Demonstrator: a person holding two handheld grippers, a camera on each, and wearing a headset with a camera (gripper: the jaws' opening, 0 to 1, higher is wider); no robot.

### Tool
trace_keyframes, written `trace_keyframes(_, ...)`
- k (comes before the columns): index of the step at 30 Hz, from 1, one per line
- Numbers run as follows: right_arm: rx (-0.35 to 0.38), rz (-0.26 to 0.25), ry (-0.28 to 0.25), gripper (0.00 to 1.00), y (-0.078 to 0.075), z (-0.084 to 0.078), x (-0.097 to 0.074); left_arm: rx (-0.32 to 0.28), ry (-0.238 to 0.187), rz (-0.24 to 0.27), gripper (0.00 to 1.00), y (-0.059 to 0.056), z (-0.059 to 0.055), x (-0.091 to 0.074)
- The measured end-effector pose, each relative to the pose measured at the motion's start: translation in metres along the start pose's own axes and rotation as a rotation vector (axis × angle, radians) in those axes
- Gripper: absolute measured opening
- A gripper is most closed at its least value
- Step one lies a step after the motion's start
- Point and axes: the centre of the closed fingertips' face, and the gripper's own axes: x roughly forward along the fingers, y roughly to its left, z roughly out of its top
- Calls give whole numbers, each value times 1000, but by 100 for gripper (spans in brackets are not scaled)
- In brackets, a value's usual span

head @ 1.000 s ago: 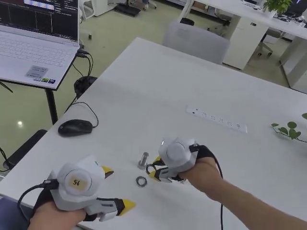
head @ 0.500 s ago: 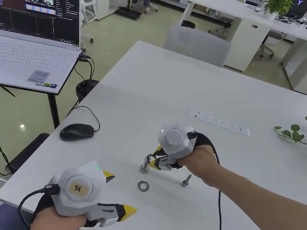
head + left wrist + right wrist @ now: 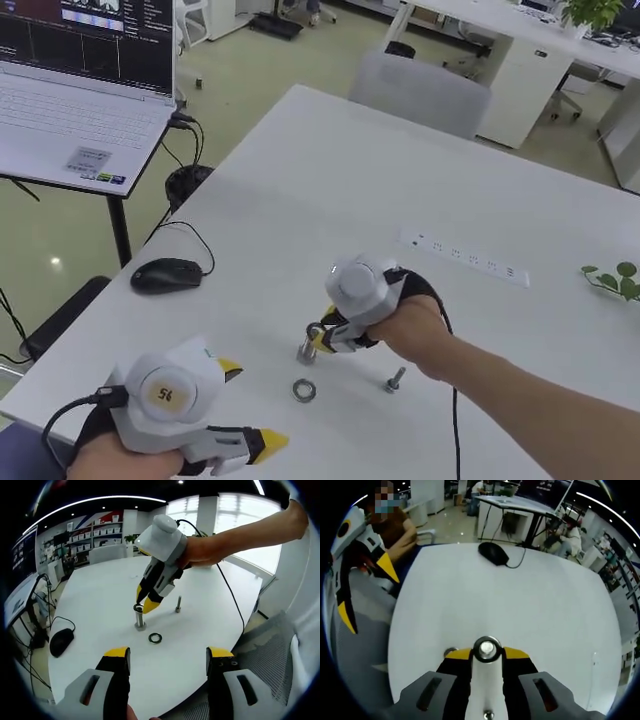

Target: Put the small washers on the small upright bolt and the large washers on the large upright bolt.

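The large upright bolt (image 3: 306, 351) (image 3: 140, 622) stands near the table's front edge. My right gripper (image 3: 318, 338) (image 3: 487, 653) is shut on a metal washer (image 3: 487, 649) (image 3: 138, 608), which it holds right at the top of that bolt. Whether the washer is threaded on is hidden. A second washer (image 3: 304, 390) (image 3: 155, 638) lies flat on the table just in front of the bolt. To the right stands the small upright bolt (image 3: 395, 380) (image 3: 178, 604). Nearer the person, my left gripper (image 3: 250, 405) (image 3: 169, 655) is open with nothing in it.
The white table (image 3: 330, 200) carries a black mouse (image 3: 166, 274) (image 3: 493, 553) with its cable at the left, and a white power strip (image 3: 465, 258) at the back right. A laptop (image 3: 70, 110) sits on a stand off the left edge. A grey chair (image 3: 420, 92) stands behind.
My right gripper has carried the washer up and left, from low beside the small bolt to the top of the large bolt. The small bolt is now uncovered. The left gripper has stayed put.
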Motion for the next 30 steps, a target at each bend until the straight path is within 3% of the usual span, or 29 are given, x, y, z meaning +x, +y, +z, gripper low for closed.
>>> trace_keyframes(30,-8,34,56,23,2,-5,20,-12,3,12,61,5,-4,-3)
